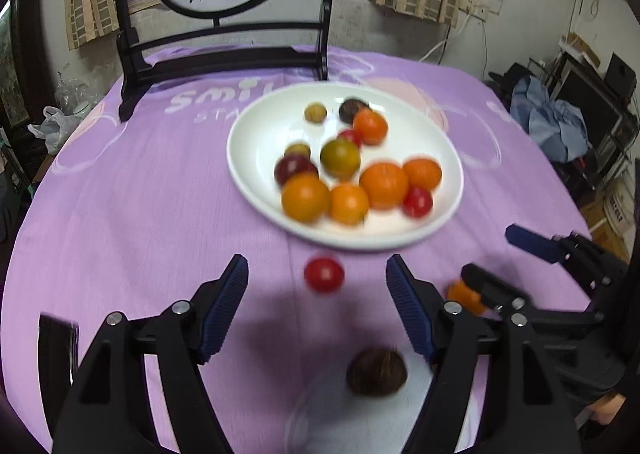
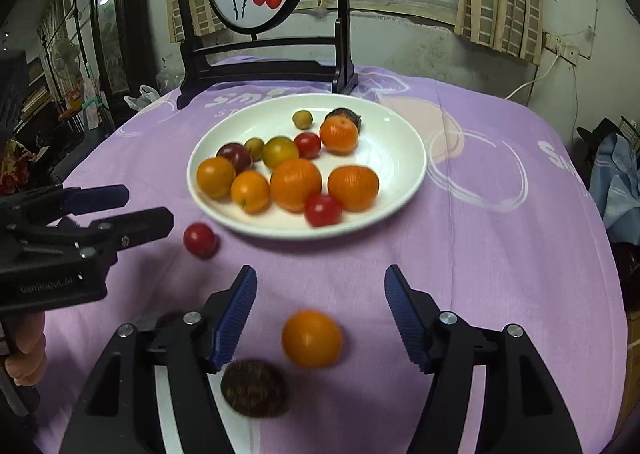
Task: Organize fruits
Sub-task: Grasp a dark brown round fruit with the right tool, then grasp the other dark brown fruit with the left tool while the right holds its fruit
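Worktop under a purple cloth, white lettering partly legible near the far side

White plate sits mid-cloth, loaded with mixed fruit — several oranges, a few red tomatoes, a green-yellow fruit, small olive-toned ones, one dark purple, one dark brown at the far rim. Most of the fruit is bunched toward the plate's near half

Three pieces lie off the plate on the cloth:
- red tomato, just beside the near rim of the plate, not touching it
- orange, nearer the camera, well apart from the plate
- brown rough-skinned fruit, closest to the viewer, just beside the orange; both blurred

Left hand-held gripper: jaws spread wide, nothing between them but the tomato lying ahead on the cloth, neither pad touching it. Brown fruit shows low between its arms

Right hand-held gripper: jaws spread wide also, empty. Orange lies on the cloth between its two fingers, clear of both pads; brown fruit by the left finger

In the right wrist view the left tool enters from the left edge, its tips near the tomato

Behind the plate — a dark wooden stand carrying a round painted panel of red fruit on a branch. Curtained window beyond
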### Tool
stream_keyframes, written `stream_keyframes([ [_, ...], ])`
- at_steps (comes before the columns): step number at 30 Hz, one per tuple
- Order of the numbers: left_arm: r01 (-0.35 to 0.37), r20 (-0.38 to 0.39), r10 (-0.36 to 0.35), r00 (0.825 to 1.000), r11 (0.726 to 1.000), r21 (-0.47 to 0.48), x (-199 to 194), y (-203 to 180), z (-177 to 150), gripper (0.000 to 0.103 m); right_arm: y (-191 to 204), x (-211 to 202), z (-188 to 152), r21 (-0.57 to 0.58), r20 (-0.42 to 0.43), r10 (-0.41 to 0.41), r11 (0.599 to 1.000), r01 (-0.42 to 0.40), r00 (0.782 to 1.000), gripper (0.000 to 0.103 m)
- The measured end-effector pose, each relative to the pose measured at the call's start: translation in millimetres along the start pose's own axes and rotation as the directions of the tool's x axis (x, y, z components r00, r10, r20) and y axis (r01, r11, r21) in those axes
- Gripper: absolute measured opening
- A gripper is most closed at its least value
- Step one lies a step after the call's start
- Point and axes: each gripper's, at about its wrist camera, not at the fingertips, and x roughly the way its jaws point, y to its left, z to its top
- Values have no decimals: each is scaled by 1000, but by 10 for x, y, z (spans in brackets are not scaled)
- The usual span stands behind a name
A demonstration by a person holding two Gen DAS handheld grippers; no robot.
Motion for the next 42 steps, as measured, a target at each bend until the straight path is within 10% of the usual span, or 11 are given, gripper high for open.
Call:
stream_keyframes([
  [16, -29, -29, 27, 999, 998, -61, 103, 297, -536, 73, 463, 101, -617, -64, -138, -19, 998, 10, 990, 67],
  [22, -22, -15, 21, 1000, 998, -63, 78, 327, -519, 73, 459, 141, -571, -26, -97, -26, 999, 24, 995, 44],
  [42, -12, -26, 12, 1000, 1000, 3, 114, 94, -597, 74, 298, -99, -627, 18, -31, -47, 999, 48, 998, 44],
])
